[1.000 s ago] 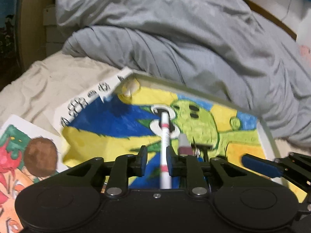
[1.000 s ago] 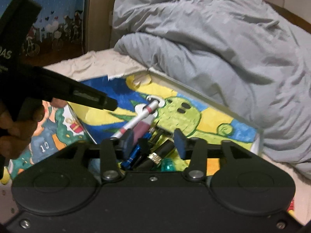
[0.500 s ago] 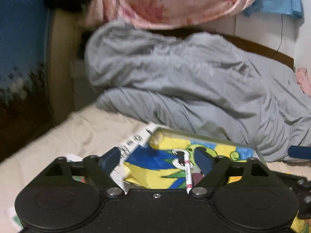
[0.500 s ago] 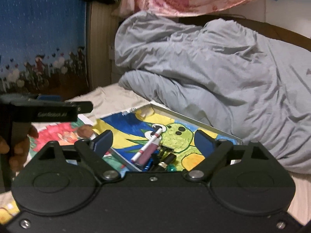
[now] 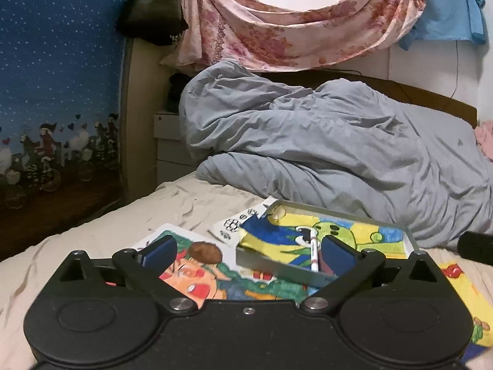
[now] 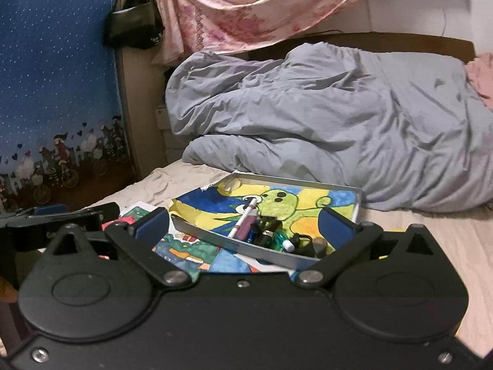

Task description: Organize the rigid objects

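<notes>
A shallow grey metal tray (image 6: 212,235) lined with a bright green, yellow and blue drawing lies on the bed. It also shows in the left wrist view (image 5: 271,265). In it lie a white pen with red bands (image 6: 246,215) (image 5: 313,248), a purple tube (image 6: 249,222) and several small dark and teal items (image 6: 277,237). My left gripper (image 5: 248,254) is open and empty, held back above the tray's left end. My right gripper (image 6: 243,225) is open and empty, held back above the tray.
Coloured drawings (image 5: 197,265) lie loose on the beige sheet (image 5: 123,231) left of the tray. A crumpled grey duvet (image 6: 339,117) is heaped behind it. A blue patterned curtain (image 6: 55,77) hangs at the left. The left gripper's body (image 6: 52,219) shows at the right wrist view's left.
My left gripper let go of the white pen, which now lies in the tray. Both grippers opened wide and pulled up and back from the tray.
</notes>
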A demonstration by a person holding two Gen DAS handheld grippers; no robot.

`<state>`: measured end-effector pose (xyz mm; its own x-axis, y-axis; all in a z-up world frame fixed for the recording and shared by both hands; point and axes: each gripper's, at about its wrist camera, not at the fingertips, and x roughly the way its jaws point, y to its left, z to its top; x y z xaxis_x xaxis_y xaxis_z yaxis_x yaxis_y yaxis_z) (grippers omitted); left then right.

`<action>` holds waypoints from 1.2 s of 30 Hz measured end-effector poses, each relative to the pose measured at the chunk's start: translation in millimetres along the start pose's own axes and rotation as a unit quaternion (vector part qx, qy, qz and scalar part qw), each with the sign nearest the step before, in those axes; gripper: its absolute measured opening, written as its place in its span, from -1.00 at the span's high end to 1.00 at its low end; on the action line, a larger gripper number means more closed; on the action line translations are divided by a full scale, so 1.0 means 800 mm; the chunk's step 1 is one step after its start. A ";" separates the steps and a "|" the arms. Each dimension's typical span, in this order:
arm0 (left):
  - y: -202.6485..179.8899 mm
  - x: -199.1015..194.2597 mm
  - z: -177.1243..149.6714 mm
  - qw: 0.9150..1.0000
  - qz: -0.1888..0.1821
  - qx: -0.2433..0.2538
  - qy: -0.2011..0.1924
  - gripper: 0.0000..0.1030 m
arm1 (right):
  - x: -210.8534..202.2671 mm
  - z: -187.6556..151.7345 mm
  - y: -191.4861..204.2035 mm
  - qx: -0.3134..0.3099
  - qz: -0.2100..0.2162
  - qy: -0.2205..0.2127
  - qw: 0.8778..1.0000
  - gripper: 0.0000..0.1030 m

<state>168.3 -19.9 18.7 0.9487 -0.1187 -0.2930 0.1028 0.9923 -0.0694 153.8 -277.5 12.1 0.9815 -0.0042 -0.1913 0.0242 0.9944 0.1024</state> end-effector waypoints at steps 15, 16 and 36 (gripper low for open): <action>0.000 -0.084 -0.050 1.000 0.020 0.012 0.003 -0.98 | -0.069 -0.054 0.011 0.018 -0.042 0.008 0.999 -0.99; 0.002 -0.088 -0.054 1.000 0.023 0.009 0.005 -0.98 | -0.075 -0.058 0.012 0.020 -0.043 0.007 0.999 -0.99; 0.004 -0.099 -0.081 0.999 0.008 0.022 0.033 -0.98 | -0.049 -0.096 -0.001 0.036 -0.071 0.032 0.996 -0.99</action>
<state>73.8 -9.3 -20.1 0.9289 -0.1039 -0.3554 0.1022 0.9945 -0.0237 100.9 -270.2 -55.9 0.9534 -0.1344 -0.2702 0.1769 0.9743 0.1397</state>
